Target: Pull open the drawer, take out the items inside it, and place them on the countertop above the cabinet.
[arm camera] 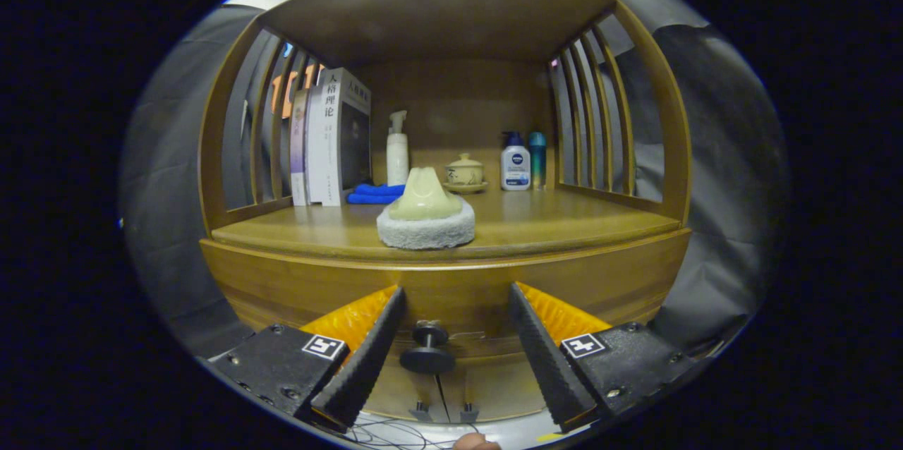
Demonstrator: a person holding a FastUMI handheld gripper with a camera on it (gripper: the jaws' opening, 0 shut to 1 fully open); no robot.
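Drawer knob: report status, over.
Hand-held gripper open, fingers either side of drawer knob, not touching. Drawer shut. Pad-based brush on countertop above. Nothing blocking.

This is a staged home corner set up inside a recording booth: a wooden cabinet (451, 295) with slatted sides and a roofed open surface (550, 224) stands against dark cloth hung as walls (712, 175). On the surface sit household things: upright books (331, 140), a folded blue cloth (375, 193), a white pump bottle (397, 150), a small lidded ceramic pot on a saucer (465, 173), two toiletry bottles (523, 161) and a round scrubbing pad with a pale handle (425, 214). A drawer front with a dark round knob (427, 353) sits below, the knob between the spread fingers, and loose cables (395, 432) lie on the floor beneath.
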